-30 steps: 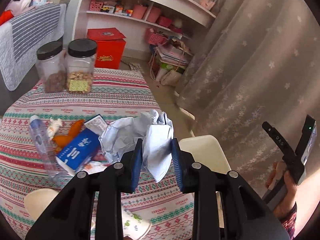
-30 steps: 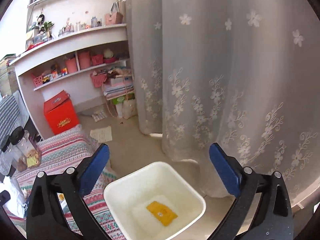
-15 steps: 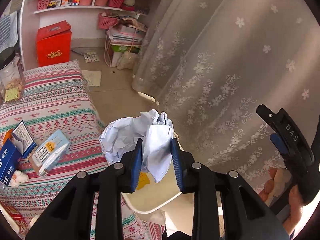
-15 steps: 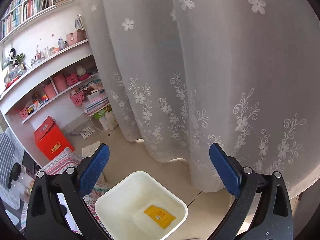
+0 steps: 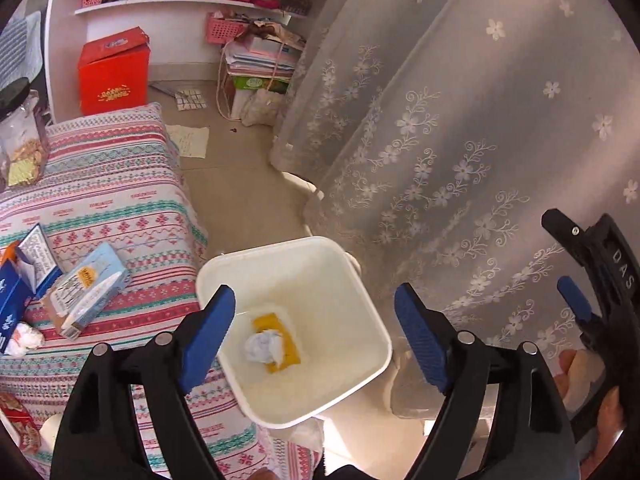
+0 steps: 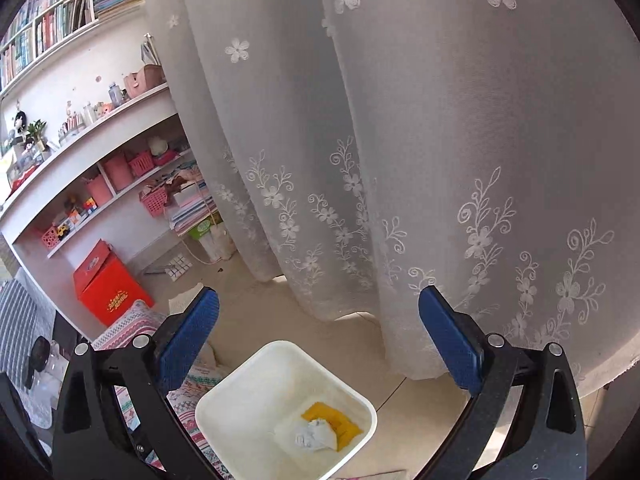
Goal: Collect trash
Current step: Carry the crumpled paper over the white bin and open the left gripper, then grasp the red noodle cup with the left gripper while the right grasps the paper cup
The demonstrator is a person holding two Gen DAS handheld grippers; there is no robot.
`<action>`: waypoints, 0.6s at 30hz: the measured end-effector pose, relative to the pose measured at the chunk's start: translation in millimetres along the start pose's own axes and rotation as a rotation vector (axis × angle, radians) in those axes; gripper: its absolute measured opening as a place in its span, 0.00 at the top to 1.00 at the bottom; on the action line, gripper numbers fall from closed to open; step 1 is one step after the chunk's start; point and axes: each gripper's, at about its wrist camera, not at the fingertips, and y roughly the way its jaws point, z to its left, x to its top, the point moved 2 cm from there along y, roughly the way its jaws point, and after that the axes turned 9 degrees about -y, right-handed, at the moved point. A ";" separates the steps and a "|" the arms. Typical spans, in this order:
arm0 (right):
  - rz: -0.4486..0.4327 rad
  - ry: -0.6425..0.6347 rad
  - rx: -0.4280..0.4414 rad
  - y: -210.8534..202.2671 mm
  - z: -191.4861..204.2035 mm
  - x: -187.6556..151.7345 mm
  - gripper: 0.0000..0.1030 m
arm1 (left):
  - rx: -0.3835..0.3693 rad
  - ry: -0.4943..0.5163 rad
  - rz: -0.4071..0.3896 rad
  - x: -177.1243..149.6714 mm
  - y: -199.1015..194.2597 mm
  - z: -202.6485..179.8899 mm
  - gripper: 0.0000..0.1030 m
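Left wrist view: left tongs (image 5: 314, 326) spread wide apart, nothing between them, hovering over the white bin (image 5: 360, 280) at frame center. Crumpled paper (image 5: 264, 345) lies on the bin floor, resting on a yellow wrapper (image 5: 285, 354). Bin sits just beside the counter (image 5: 120, 184) with the striped cloth, which fills the left of the frame. On the counter, left edge: blue carton (image 5: 14, 300), light-blue packet (image 5: 86, 296) and a small white wad (image 5: 26, 338). Jar (image 5: 22, 136) at upper left. Red box (image 5: 114, 70) on the floor, top left. Lace curtain (image 5: 460, 120) fills the right half. Right tongs (image 5: 576, 276) show at the right edge, held in a hand (image 5: 592, 396).

Right wrist view: right tongs (image 6: 318, 340) also wide apart, holding nothing. Bin (image 6: 248, 396) at bottom center, below the tongs; crumpled paper (image 6: 314, 436) and yellow wrapper (image 6: 340, 422) in its lower-right corner. Curtain (image 6: 400, 120) covers most of the frame. Shelves (image 6: 100, 136) and red box (image 6: 110, 284) at left.
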 end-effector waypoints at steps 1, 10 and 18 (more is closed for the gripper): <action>0.004 -0.013 0.008 -0.2 4.7 -0.5 0.07 | 0.031 0.008 -0.006 -4.9 -4.5 6.3 0.18; 0.077 -0.186 0.140 -3.8 75.8 -22.4 0.07 | 0.326 0.049 -0.024 -28.6 -55.7 80.5 0.17; 0.156 -0.287 0.271 -6.8 134.5 -43.1 0.07 | 0.556 0.005 -0.031 -37.7 -138.8 177.5 0.14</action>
